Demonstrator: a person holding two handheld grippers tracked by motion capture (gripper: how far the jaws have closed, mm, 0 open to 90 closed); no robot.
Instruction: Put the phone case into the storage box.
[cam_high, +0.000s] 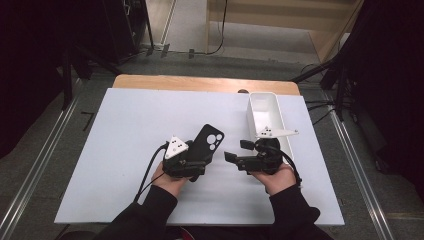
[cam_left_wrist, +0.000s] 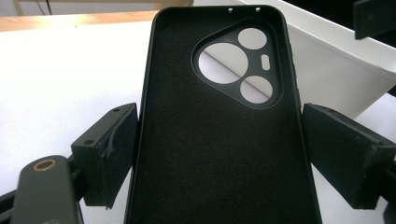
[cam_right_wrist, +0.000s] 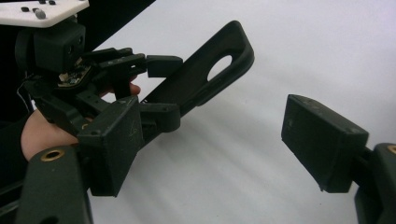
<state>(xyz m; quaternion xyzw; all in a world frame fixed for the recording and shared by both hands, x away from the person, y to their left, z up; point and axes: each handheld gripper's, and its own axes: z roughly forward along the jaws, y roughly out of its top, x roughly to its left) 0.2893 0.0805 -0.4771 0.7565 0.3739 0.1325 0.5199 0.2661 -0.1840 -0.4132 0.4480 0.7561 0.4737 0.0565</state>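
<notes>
High view: the left claw grips a black soft phone case with round camera cut-outs, lifted above the white tabletop; the right claw stands beside it, jaws apart and empty, near a white rectangular plastic bin.

Left gripper view: the case sits clamped between both pads, inner side showing.

Right gripper view: wide jaws frame bare tabletop; the case is held off to the left.
</notes>
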